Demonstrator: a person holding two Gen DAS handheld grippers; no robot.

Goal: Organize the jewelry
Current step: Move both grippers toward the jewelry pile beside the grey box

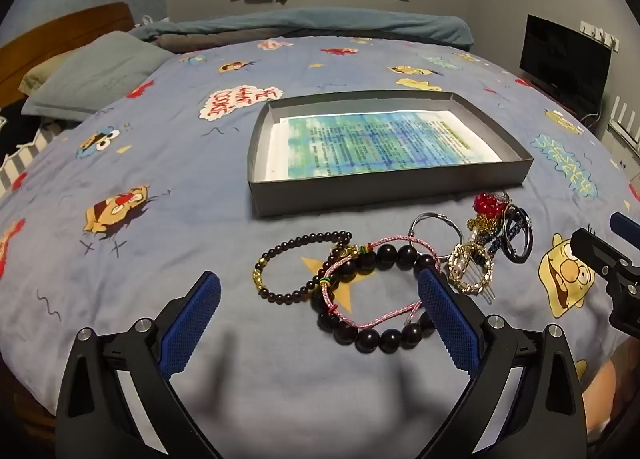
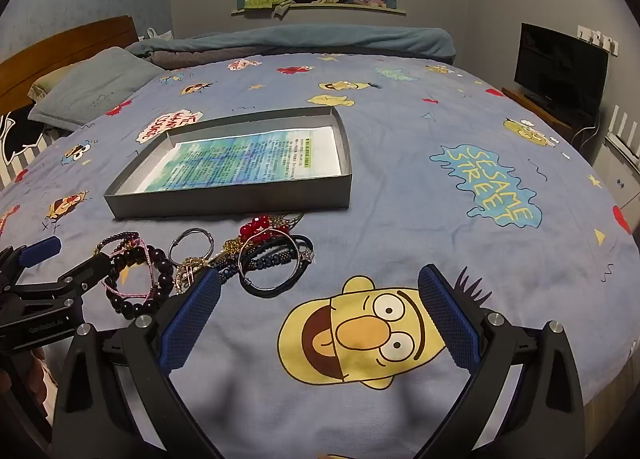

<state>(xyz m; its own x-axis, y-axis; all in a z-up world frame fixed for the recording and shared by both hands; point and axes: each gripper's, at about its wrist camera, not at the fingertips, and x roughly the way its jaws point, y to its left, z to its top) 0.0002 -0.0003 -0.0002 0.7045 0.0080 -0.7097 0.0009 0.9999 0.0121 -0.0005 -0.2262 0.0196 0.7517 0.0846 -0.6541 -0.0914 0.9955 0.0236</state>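
Both tongs, left (image 1: 320, 311) and right (image 2: 320, 311), gape wide and empty. The jewelry (image 1: 384, 275) lies heaped near the bed's (image 1: 160, 187) front edge, before the tray (image 1: 388, 185). I'd lower the left tongs over 1 big-bead bracelet (image 1: 376, 333) only, avoiding the tangled pink cord (image 1: 360, 283).

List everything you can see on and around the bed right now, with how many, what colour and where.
Tray: one, grey, paper-lined, mid-bed.
Large-bead bracelet: one, black, nearest left gripper.
Small-bead bracelet: one, dark with gold beads, left of pile.
Cord bracelet: one, pink, over the large beads.
Metal ring: one, silver, below tray.
Red bead piece: one, by the tray's corner.
Hair comb: one, gold, right of pile.
Bedsheet: one, blue, cartoon print.
Pillow: one, grey-blue, far left.
Screen: one, black, right wall.
Left gripper: open.
Right gripper: open.
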